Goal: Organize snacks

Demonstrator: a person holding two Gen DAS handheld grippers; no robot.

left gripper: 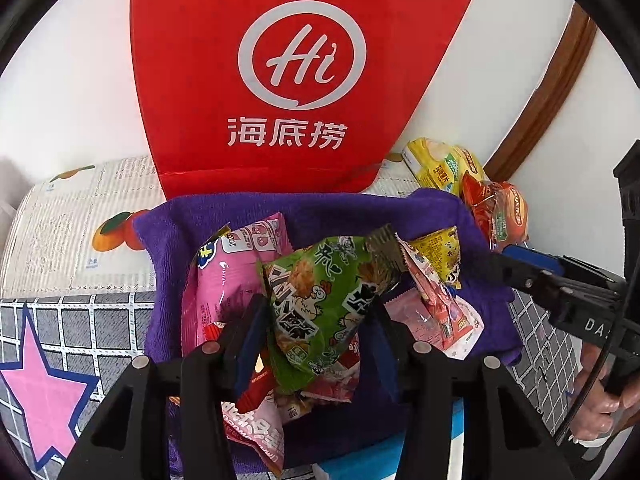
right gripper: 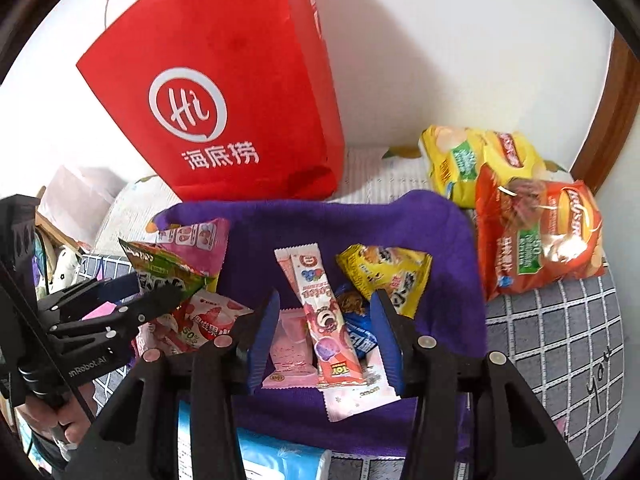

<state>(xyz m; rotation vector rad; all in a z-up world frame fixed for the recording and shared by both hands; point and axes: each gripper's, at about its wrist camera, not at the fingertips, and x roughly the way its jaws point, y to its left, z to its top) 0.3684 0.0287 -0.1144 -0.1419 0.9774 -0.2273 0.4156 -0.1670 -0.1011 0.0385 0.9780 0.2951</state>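
Note:
Several small snack packets lie in a heap on a purple cloth (left gripper: pixel 400 208) (right gripper: pixel 380 216). My left gripper (left gripper: pixel 316 306) is shut on a green packet (left gripper: pixel 320 280) with cartoon chickens, held upright above the heap; the right wrist view shows that gripper (right gripper: pixel 158 288) with the green packet (right gripper: pixel 164 268) at the left. My right gripper (right gripper: pixel 326 302) stands open over the cloth. A long pink stick packet (right gripper: pixel 320 308) lies between its fingers, untouched by the pads. In the left wrist view the right gripper (left gripper: pixel 512 266) enters from the right.
A red paper bag (left gripper: pixel 304 72) (right gripper: pixel 224 112) stands against the white wall behind the cloth. A yellow chip bag (right gripper: pixel 472 160) and an orange chip bag (right gripper: pixel 540 232) lie at the right. A small yellow packet (right gripper: pixel 384 272) rests on the cloth. A person's hand (left gripper: pixel 608 408) grips the right handle.

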